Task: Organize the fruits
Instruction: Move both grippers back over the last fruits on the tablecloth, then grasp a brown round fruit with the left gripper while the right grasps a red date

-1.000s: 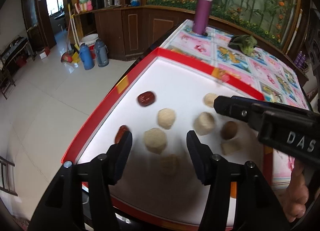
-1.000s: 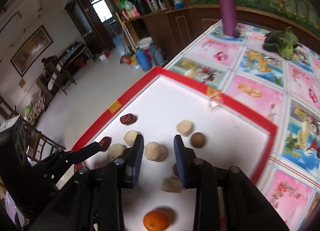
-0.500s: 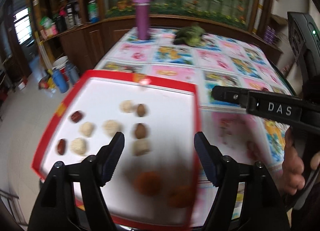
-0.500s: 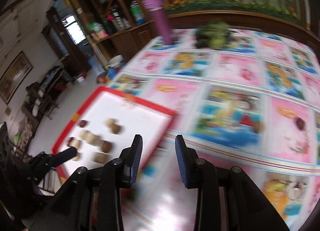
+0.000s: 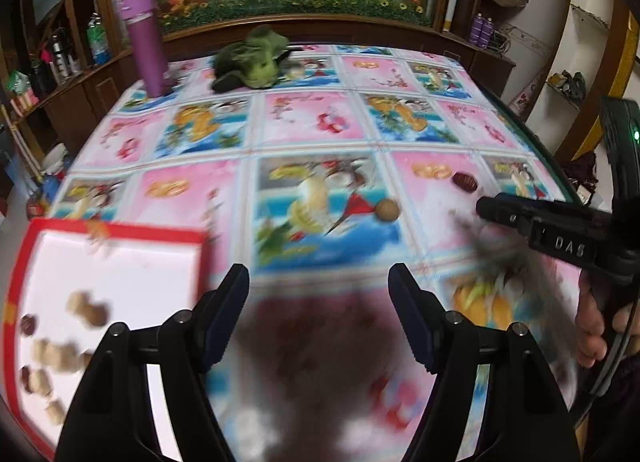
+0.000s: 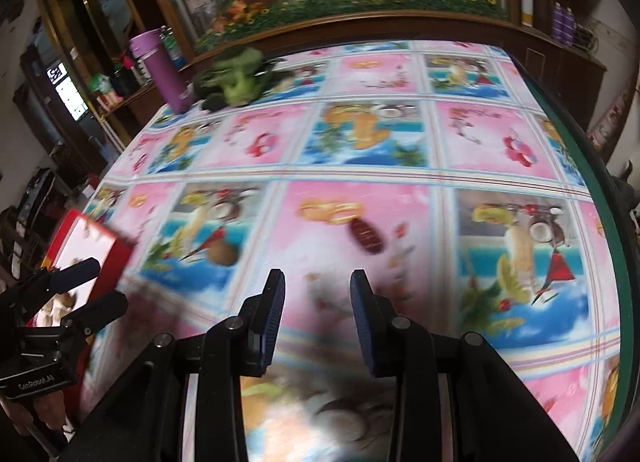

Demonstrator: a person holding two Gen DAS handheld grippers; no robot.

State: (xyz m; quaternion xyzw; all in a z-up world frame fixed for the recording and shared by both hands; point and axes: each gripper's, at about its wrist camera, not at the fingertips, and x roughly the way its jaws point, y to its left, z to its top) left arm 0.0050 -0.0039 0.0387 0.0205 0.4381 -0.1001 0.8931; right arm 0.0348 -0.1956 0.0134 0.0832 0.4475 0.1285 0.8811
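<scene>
Left wrist view: my left gripper (image 5: pixel 318 318) points down at the patterned tablecloth (image 5: pixel 320 129), its jaws set wide apart with nothing between them. The round brown fruit (image 5: pixel 388 209) lies ahead of the fingertips, slightly right of centre, well apart from them. The dark red date (image 5: pixel 465 183) lies farther right, near the tip of my right gripper, which enters this view from the right edge above my right hand (image 5: pixel 600 326).

The red-rimmed white tray (image 5: pixel 116 230) sits at lower left, beside the left finger; it holds several pale lumps and dark red pieces, blurred beyond counting.

Right wrist view: my right gripper (image 6: pixel 318 316) has its jaws a narrow gap apart and empty. Here the date (image 6: pixel 366 235) lies just ahead of the fingertips, not touching them, and the brown fruit (image 6: pixel 223 253) lies ahead to the left. Only 1 corner of the tray (image 6: pixel 90 240) shows, partly hidden behind my left gripper (image 6: pixel 86 290) at the left edge.

Far side of the table, both views: a purple tumbler (image 5: pixel 146 47) stands upright at the left, with a green soft toy (image 5: pixel 256 61) beside it to the right. Nothing lies between either gripper and the 2 loose fruits. The near cloth is motion-blurred and dark in shadow.
</scene>
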